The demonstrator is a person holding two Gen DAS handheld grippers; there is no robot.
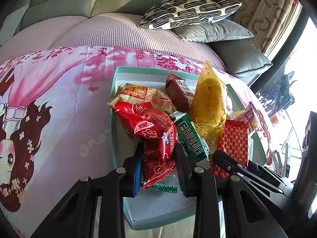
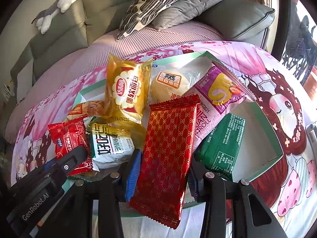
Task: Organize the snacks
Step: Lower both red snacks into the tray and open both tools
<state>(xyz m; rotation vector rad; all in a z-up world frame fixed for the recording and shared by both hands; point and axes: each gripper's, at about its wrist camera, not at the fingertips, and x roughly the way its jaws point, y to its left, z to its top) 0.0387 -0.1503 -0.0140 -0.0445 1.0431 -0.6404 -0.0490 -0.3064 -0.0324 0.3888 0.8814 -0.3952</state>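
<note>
The left gripper (image 1: 159, 158) is clamped on a red flower-print packet (image 1: 156, 138), and the right gripper (image 2: 163, 170) pinches a red gold-patterned packet (image 2: 168, 148). Both packets hang over the near end of the mint-green box (image 1: 114, 83), which is heaped with snacks and sits on the pink bedsheet (image 1: 59, 99).

Mint-green box (image 2: 276, 138) with white interior. Red wrapper with gold lattice pattern (image 2: 168, 158); glossy red packet with white flower outlines (image 1: 156, 136); translucent yellow bread bag (image 2: 126, 91) with red-and-white label; pink roll packet with purple panel (image 2: 216, 101); dark green packet with white print (image 2: 221, 146); brown bar (image 1: 178, 93). Pink floral cartoon-print cloth (image 1: 59, 91). Black-and-cream squiggle-patterned pillow (image 1: 190, 11); plain grey cushion (image 1: 214, 31).
</note>
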